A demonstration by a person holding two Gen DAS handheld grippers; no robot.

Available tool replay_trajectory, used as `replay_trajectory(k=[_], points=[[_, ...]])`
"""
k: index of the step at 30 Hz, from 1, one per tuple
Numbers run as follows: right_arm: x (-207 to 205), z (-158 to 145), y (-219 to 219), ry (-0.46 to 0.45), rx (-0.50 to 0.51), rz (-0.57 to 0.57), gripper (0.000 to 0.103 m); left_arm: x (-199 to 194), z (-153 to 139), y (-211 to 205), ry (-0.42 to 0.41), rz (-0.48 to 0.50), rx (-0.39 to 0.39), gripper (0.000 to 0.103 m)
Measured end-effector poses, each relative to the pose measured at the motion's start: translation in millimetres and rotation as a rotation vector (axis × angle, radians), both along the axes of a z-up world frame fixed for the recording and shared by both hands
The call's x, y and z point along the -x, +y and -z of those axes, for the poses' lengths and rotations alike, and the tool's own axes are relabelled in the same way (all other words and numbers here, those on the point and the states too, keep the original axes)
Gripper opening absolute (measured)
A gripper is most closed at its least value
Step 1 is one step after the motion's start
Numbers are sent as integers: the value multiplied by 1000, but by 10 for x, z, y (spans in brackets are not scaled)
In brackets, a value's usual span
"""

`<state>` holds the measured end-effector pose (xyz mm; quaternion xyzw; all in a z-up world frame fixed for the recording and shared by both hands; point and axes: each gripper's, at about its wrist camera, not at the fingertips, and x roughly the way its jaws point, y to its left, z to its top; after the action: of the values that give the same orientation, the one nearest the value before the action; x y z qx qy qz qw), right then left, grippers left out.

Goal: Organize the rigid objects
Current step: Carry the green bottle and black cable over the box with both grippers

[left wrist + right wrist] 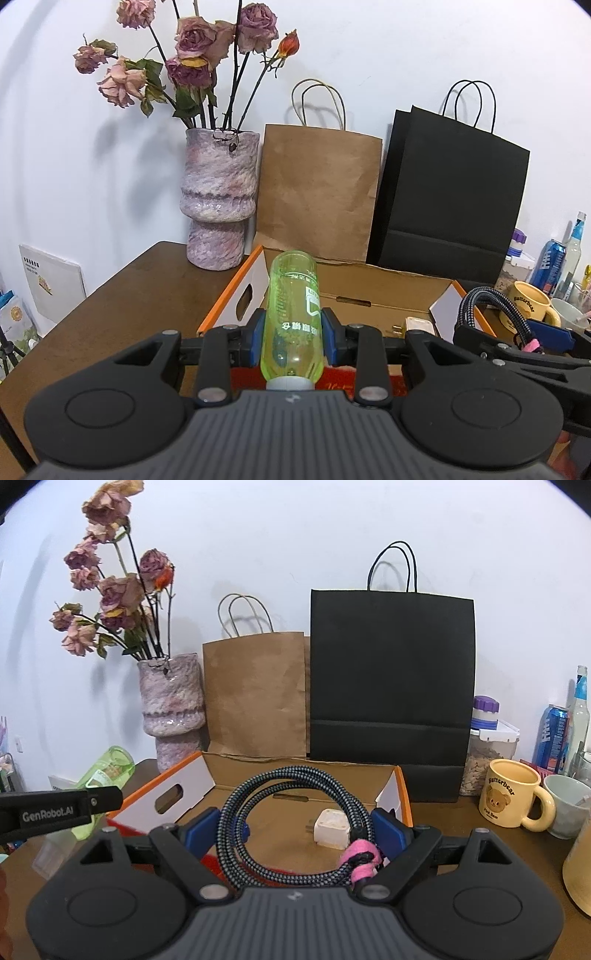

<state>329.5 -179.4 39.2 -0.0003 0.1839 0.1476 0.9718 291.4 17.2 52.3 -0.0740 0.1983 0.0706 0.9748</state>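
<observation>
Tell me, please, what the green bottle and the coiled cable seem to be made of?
Green bottle: probably translucent plastic, glossy; the jaws show through it. Coiled cable: apparently braided fabric sheath, matte; a woven black-and-grey pattern shows.

Translucent glossy green plastic bottle [292, 314], braided fabric cable [295, 827], matt corrugated cardboard box [295, 775], glazed mottled vase [218, 199]

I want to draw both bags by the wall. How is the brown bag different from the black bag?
The brown bag is shorter than the black bag. The brown bag looks creased; the black bag looks smooth, with one straight fold line low down. The brown bag has pale handles; the black bag has thin dark ones. Both are paper bags with two looped handles, standing upright against the white wall behind the open box.
</observation>
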Motion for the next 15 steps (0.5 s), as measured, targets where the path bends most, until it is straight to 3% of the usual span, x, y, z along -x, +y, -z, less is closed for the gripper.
replay_trajectory(k=[15], points=[[-588,33,60,1,16,14,87,-548,16,-32,0,0,-11,32]])
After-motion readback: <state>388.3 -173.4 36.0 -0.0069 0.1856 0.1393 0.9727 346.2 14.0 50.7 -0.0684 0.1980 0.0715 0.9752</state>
